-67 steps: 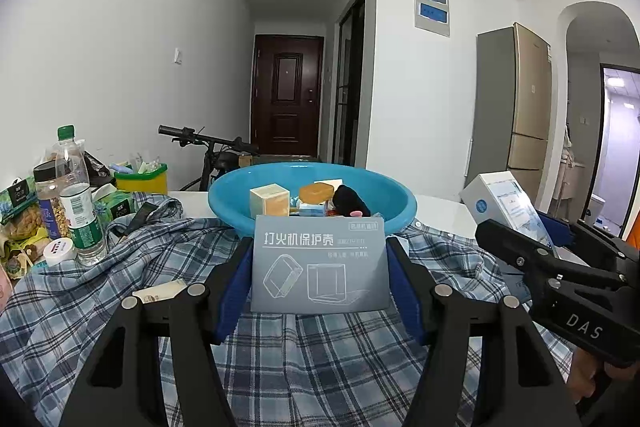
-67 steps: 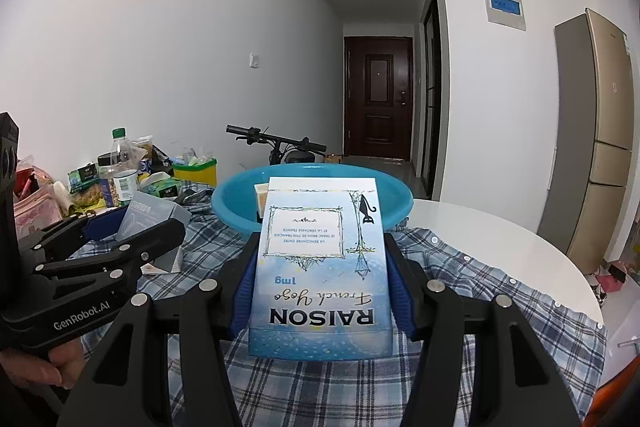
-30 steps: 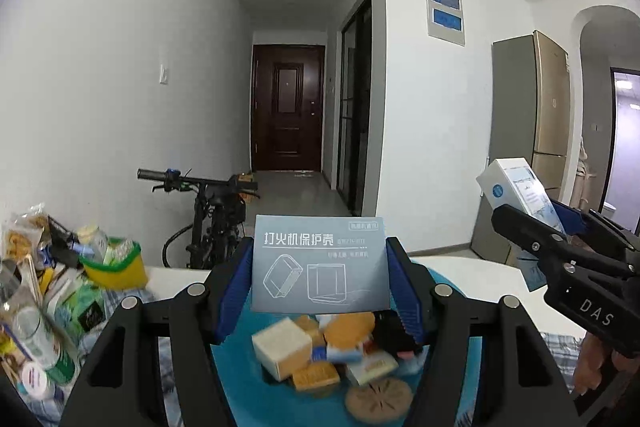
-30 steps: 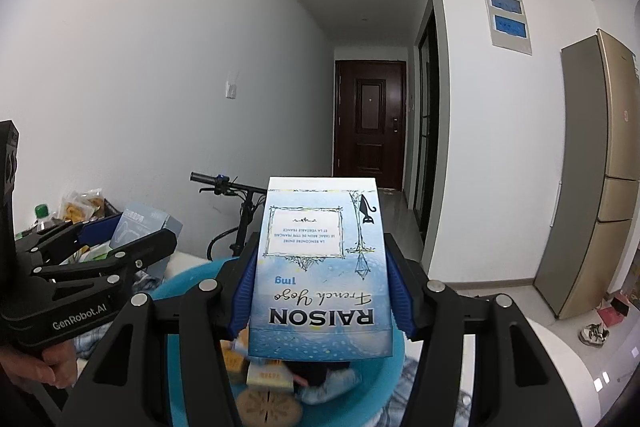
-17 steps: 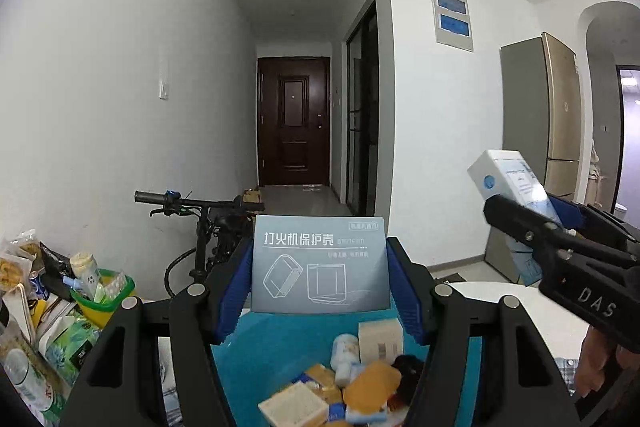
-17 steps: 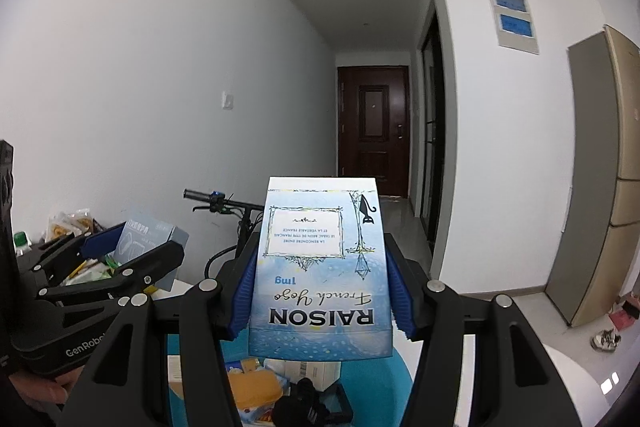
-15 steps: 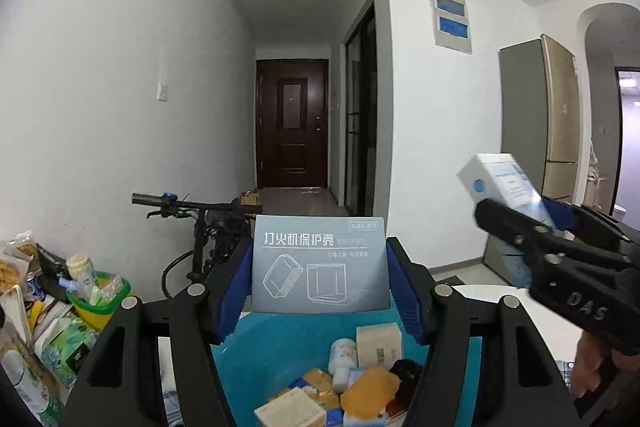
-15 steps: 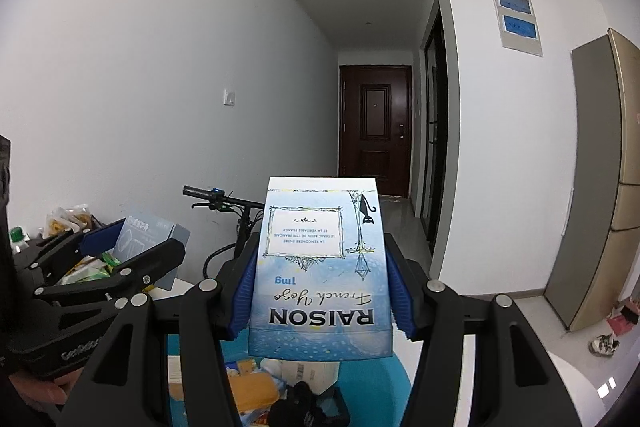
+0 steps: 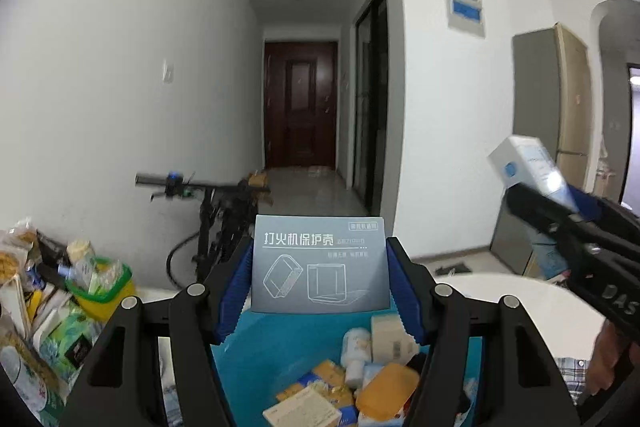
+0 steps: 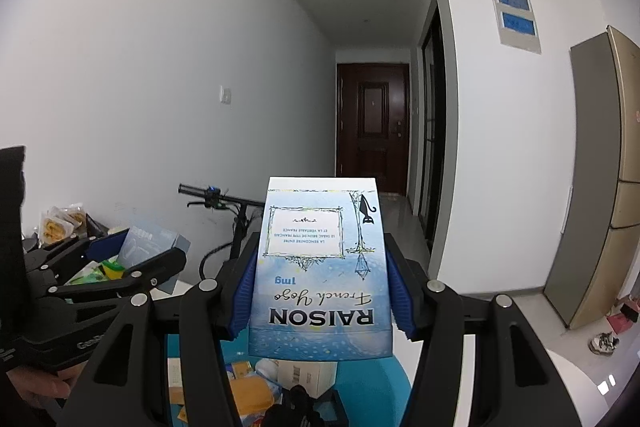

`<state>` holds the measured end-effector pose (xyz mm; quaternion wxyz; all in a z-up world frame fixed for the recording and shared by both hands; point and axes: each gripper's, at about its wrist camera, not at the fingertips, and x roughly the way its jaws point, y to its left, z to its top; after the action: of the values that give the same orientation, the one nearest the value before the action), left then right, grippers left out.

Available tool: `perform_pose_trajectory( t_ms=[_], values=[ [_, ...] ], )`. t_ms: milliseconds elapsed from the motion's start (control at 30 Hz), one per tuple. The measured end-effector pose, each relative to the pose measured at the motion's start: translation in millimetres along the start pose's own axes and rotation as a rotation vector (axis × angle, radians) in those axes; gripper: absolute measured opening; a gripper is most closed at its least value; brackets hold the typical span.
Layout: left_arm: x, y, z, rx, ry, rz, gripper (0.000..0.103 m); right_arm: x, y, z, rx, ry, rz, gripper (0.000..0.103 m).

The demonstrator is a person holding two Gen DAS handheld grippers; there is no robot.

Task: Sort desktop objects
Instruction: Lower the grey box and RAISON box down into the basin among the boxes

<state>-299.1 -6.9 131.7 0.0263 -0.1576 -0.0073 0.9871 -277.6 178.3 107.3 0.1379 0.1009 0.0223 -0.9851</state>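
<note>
The left gripper [image 9: 320,277] is clamped on a grey box [image 9: 320,263] held upright above the blue basin [image 9: 256,359], whose bottom holds small boxes and packets. The right gripper [image 10: 320,289] grips a blue RAISON box [image 10: 320,267], also above the basin. Snack clutter [image 9: 48,303] lies to the left, a bicycle [image 9: 216,211] behind it.

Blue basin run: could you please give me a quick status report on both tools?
Left tool shut on grey box. Right tool shut on blue carton. Both above blue basin, already holding items. Nothing blocking.
</note>
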Motion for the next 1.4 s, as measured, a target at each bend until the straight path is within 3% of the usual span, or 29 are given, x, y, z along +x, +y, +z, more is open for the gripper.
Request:
perform_pose_trajectory(
  t_ms=[133,400,633,1167,1400],
  values=[
    [22.8,7.3,-7.9,-0.035,0.123,0.008,0.066,19.1,-1.5,-7.3,0.012,0.129,0.002,0.055],
    [48.7,-1.5,-23.9,0.020,0.247,0.025,0.066,56.2,-8.9,-29.3,0.020,0.343,0.031,0.055],
    [63.7,-1.3,-35.5,0.012,0.335,-0.005,0.066,67.1,-11.3,-39.1,0.016,0.406,0.046,0.055],
    [87.2,1.4,-49.0,0.010,0.438,-0.049,0.066,96.8,-14.8,-60.9,-0.009,0.543,0.090,0.055],
    [124.3,3.2,-59.7,0.069,0.594,-0.084,0.066,108.9,-28.5,-70.0,0.026,0.617,0.126,0.055]
  ],
)
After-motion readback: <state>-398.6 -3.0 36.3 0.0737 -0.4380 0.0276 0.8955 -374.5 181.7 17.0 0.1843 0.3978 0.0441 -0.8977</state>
